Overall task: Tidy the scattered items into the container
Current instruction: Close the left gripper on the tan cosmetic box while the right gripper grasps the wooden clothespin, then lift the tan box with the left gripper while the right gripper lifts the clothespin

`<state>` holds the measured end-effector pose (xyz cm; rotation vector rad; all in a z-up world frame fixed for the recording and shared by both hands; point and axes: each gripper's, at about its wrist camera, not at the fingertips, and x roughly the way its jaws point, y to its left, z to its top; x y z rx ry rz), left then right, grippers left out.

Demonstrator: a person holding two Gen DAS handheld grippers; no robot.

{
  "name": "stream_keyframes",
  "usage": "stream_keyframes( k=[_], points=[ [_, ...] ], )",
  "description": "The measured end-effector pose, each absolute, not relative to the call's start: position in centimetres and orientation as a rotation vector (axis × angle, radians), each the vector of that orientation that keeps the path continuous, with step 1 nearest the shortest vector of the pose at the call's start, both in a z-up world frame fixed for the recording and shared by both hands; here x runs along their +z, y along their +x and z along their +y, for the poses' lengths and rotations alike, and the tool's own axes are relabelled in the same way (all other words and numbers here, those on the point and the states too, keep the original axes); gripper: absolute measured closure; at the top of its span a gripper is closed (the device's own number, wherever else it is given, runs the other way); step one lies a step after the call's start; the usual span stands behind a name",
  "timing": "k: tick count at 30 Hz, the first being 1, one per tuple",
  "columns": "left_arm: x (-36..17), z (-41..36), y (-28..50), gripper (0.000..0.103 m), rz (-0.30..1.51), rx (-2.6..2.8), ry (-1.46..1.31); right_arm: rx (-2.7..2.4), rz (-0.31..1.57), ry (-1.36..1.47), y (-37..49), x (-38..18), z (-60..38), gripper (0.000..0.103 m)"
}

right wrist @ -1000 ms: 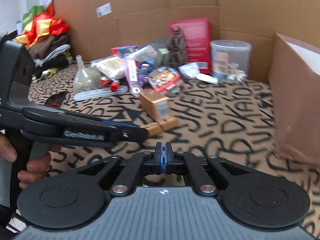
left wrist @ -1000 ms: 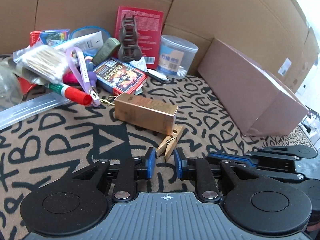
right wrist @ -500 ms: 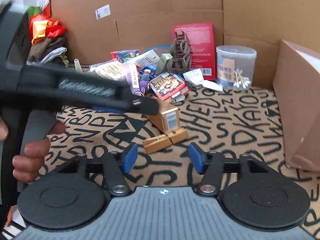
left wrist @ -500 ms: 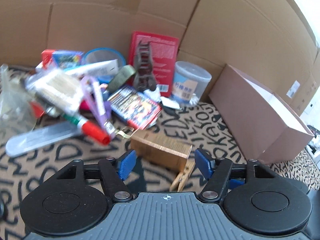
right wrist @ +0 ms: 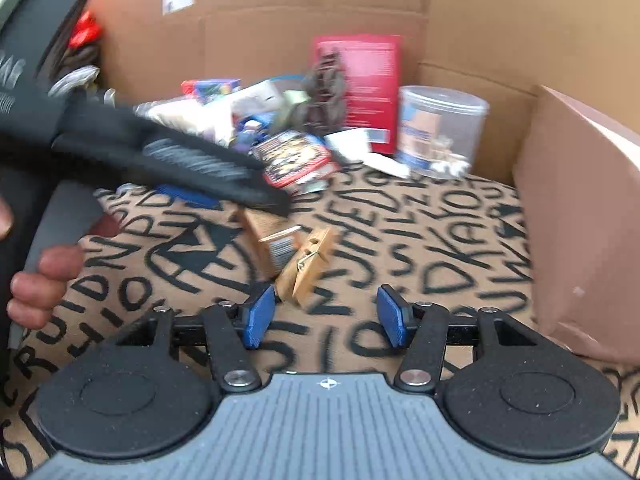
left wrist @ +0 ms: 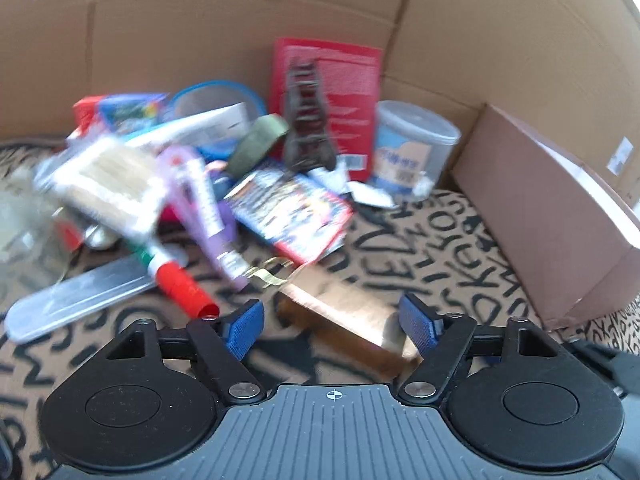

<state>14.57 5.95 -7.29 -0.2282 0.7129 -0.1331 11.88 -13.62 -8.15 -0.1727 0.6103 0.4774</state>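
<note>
A copper-coloured carton [left wrist: 344,316] lies on the lettered mat. My left gripper [left wrist: 332,326] stands open around it, one blue pad off each end with gaps on both sides. A wooden clothespin [right wrist: 308,266] rests against the carton's near end [right wrist: 276,240]. It lies just ahead of my open right gripper [right wrist: 326,318], close to the left pad and not between the pads. The brown cardboard box [left wrist: 560,216] stands at the right, and its side [right wrist: 580,220] also shows in the right wrist view. A person's hand [right wrist: 44,280] holds the left tool's handle.
A pile sits at the back: a red book [left wrist: 332,92], a clear tub of cotton swabs [left wrist: 412,148], a dark tower figure [left wrist: 306,116], a card pack [left wrist: 292,212], a purple lanyard [left wrist: 200,196] and a red-capped marker [left wrist: 180,284]. Cardboard walls [left wrist: 240,32] close the back and right.
Both grippers went from nearly shut or shut to open. The left one moved forward until its pads flank the carton. The right one now has the clothespin closer to its pads.
</note>
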Motion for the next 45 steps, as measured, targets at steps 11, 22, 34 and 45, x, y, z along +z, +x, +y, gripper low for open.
stream_keyframes(
  k=[11,22,34,45],
  points=[
    [-5.5,4.4,14.7,0.013,0.702,-0.139,-0.249,0.510,0.562,-0.209,11.3,-7.5,-12.1,0.050],
    [-7.3,4.9,14.2,0.014,0.756,-0.019,-0.173,0.470,0.588,-0.190,12.1,-7.9,-13.3,0.060],
    [-7.6,3.9,13.7,0.039,0.789,-0.152,-0.169,0.546,0.597,-0.197,12.3,-8.0,-12.3,0.089],
    [-7.6,2.3,11.7,0.050,0.817,-0.269,-0.032,0.552,0.634,-0.194,8.4,-7.6,-16.3,0.089]
  ],
)
